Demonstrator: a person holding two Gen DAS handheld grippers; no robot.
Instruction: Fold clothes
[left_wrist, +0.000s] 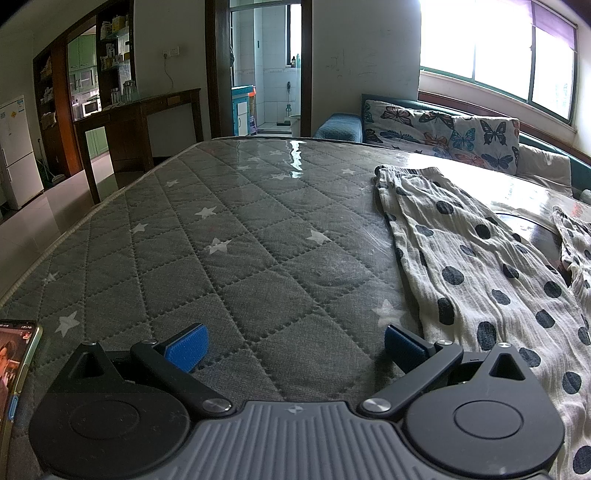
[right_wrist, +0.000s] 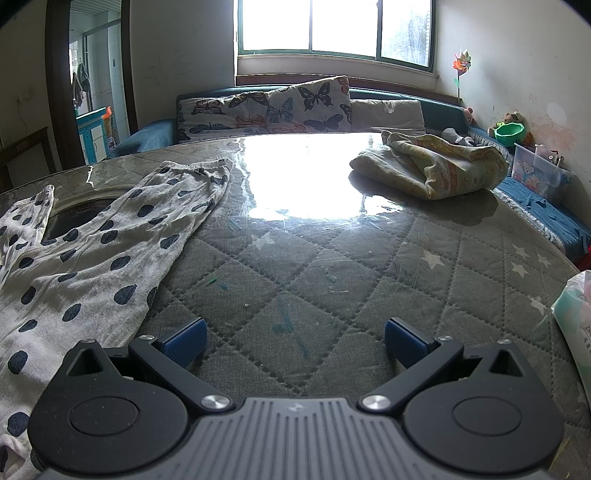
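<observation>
**Dotted trousers spread out, both tools empty**

Daylight glares off the clear sheet over the quilted grey worktop (right_wrist: 332, 280). My left tool (left_wrist: 293, 349) and right tool (right_wrist: 293, 341) both hover with jaws spread, holding nothing. Between them the dotted trousers (left_wrist: 480, 266) lie flat, waistband toward the far edge, legs running back to the near edge. To fold well, I'd pinch each leg low, then lift evenly so nothing bunches.
</observation>
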